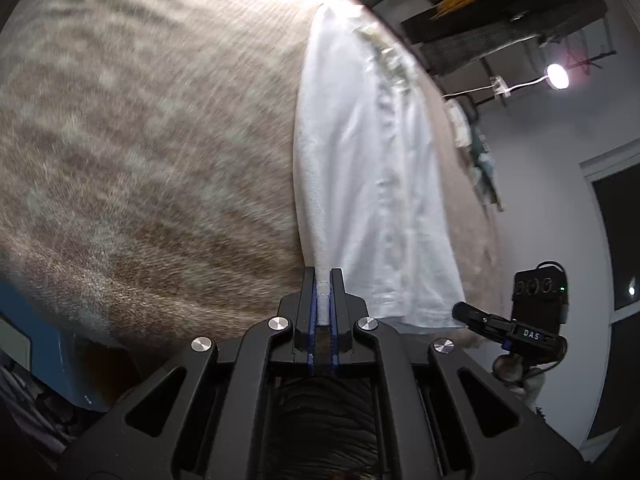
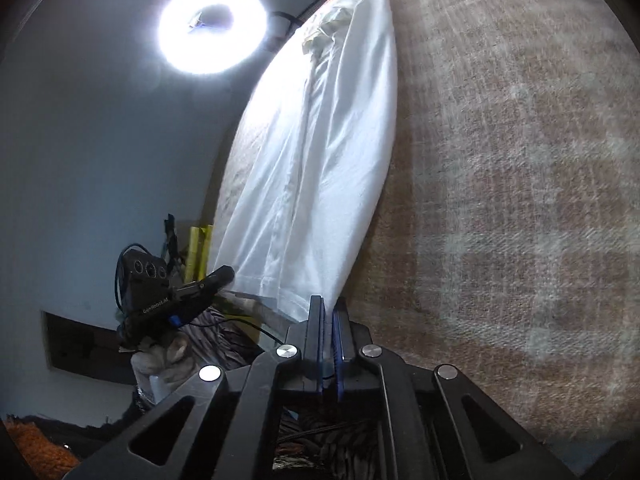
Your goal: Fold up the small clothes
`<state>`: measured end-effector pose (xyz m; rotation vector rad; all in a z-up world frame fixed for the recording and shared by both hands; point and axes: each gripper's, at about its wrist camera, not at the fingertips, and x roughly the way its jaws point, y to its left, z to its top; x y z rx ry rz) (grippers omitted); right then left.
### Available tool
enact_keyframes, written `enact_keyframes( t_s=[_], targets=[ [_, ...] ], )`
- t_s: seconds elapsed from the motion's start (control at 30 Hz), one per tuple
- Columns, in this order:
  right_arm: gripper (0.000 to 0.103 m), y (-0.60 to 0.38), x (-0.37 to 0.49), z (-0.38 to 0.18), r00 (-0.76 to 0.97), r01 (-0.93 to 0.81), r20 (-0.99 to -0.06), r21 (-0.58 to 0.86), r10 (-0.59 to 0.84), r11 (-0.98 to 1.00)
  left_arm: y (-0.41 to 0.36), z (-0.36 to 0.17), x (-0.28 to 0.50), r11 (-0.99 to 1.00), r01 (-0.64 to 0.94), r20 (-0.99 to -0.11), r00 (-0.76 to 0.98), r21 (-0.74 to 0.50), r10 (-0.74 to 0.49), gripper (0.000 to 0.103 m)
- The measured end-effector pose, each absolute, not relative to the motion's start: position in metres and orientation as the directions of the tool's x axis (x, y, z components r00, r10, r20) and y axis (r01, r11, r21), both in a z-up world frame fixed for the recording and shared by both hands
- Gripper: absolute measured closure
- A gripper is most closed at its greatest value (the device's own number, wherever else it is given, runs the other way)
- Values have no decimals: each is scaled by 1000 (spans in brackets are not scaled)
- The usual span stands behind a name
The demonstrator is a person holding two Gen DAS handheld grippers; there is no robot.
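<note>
- Where the left gripper (image 1: 323,276) pinches, its jaws are nearly closed on a corner of the white garment (image 1: 372,184).
- Likewise, the right gripper (image 2: 328,306) clamps the neighbouring corner.
- Beyond, the garment lies stretched along the brown striped blanket (image 1: 152,140).
- Farthest off, a ring light (image 2: 212,26) glows.

The right tool (image 1: 468,314), seen from the left camera, carries a small white "DAS" label along its black body. From the right camera, the left tool (image 2: 222,274) shows white lettering like "GenRobot.AI", too small to be sure.
</note>
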<state>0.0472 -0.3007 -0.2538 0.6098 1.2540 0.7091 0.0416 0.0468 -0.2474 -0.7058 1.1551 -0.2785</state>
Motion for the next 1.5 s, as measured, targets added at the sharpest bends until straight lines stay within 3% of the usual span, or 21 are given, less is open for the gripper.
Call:
enact_keyframes(
  t_s=[0.1,0.47,0.67,1.13,1.5],
  targets=[
    [102,-290,50,-270,121,-117,-681,713,723,691,49,-254,42,733,-174,-730,389,-658,-562,100],
    [102,-307,73,-249,161,-80,-560,813,813,576,47,-224,79,733,-115,-701,421,-670,-576,100],
    [102,-310,103,-234,202,-85,-543,819,815,567,45,-208,122,727,-81,-676,450,-681,-583,100],
    [102,-309,200,-225,279,-64,-594,772,754,632,59,-213,231,766,-98,-699,494,-636,-517,100],
    [98,-312,247,-239,265,-16,-657,729,706,684,69,-235,257,764,-129,-711,488,-632,-506,100]
  ],
)
